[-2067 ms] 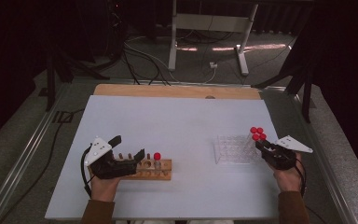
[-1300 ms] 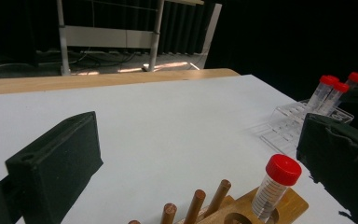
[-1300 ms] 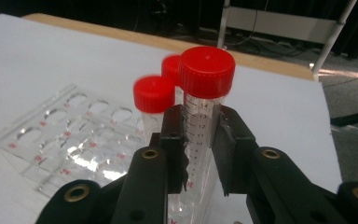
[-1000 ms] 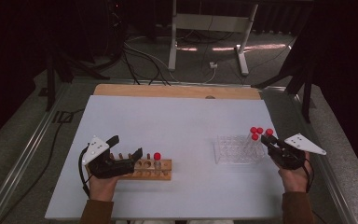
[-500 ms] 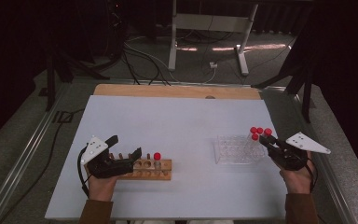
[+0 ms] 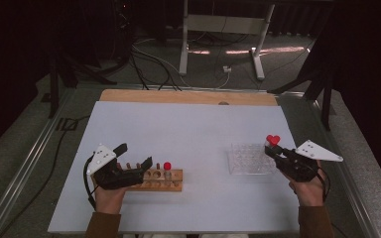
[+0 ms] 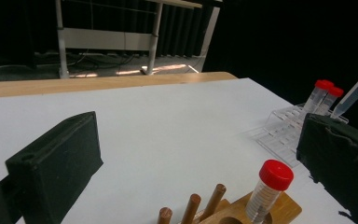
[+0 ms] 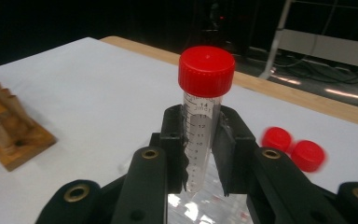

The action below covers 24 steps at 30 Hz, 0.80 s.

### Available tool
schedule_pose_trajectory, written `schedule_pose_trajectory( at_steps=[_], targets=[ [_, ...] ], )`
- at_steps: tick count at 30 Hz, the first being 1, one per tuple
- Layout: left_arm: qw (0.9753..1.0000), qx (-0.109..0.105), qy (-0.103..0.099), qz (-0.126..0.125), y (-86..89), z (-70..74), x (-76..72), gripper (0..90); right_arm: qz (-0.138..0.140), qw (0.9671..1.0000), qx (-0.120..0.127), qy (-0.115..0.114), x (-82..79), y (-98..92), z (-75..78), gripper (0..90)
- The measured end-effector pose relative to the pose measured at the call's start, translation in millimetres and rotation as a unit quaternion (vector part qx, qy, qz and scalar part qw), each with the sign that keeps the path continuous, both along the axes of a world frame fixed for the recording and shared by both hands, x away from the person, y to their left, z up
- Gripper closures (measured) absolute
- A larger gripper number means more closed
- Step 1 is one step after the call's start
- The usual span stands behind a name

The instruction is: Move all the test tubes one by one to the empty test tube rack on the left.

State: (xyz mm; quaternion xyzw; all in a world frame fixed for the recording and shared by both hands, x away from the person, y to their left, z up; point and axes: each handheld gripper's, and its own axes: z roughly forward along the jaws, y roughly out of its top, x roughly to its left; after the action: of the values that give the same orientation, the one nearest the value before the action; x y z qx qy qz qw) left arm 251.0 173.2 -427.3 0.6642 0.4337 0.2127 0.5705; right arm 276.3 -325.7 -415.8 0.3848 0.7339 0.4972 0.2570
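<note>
Right gripper (image 8: 200, 140) clamped on a red-capped tube (image 8: 204, 116), held upright just over the clear rack (image 6: 248, 159) at the table's right. Left gripper (image 6: 129, 171) spread wide, jaws either side of the wooden rack's (image 6: 161, 179) near end, steadying it; one capped tube (image 6: 167, 171) already stands there. Best to carry the tube level, then lower it straight into an empty hole. Two more tubes (image 7: 324, 95) wait farther off in the clear rack.

- The wooden rack (image 6: 159, 179) sits on the counter (image 6: 188, 129), at its near left.
- One tube (image 6: 167, 171) stands in that rack's right part.
- The clear rack (image 6: 248, 159) lies at the near right, well apart from the wooden rack.
- Two capped tubes (image 7: 323, 95) stand at the clear rack's far right corner.
- The right hand-held gripper (image 6: 273, 152) holds a tube (image 8: 203, 116) upright above the clear rack.
</note>
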Motion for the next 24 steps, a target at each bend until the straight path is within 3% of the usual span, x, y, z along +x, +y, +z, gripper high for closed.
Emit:
schedule_pose_trajectory(
  at_steps=[7, 14, 24],
  targets=[
    [0.9998, 0.002, -0.006, -0.021, -13.9, 12.9, -0.4, 0.7, 0.038, 0.9992, 0.008, 0.006, -1.7, 21.0, 2.9, 74.3],
    [0.9985, 0.005, -0.007, -0.054, -40.2, 24.9, 4.4, 1.3, 0.078, 0.9968, -0.002, 0.016, -3.6, 50.5, 2.0, 74.2],
    [0.9949, 0.026, -0.006, -0.097, -84.4, 34.8, 10.6, 1.3, 0.108, 0.9935, -0.003, 0.035, -3.6, 71.8, -3.2, 74.2]
  ],
)
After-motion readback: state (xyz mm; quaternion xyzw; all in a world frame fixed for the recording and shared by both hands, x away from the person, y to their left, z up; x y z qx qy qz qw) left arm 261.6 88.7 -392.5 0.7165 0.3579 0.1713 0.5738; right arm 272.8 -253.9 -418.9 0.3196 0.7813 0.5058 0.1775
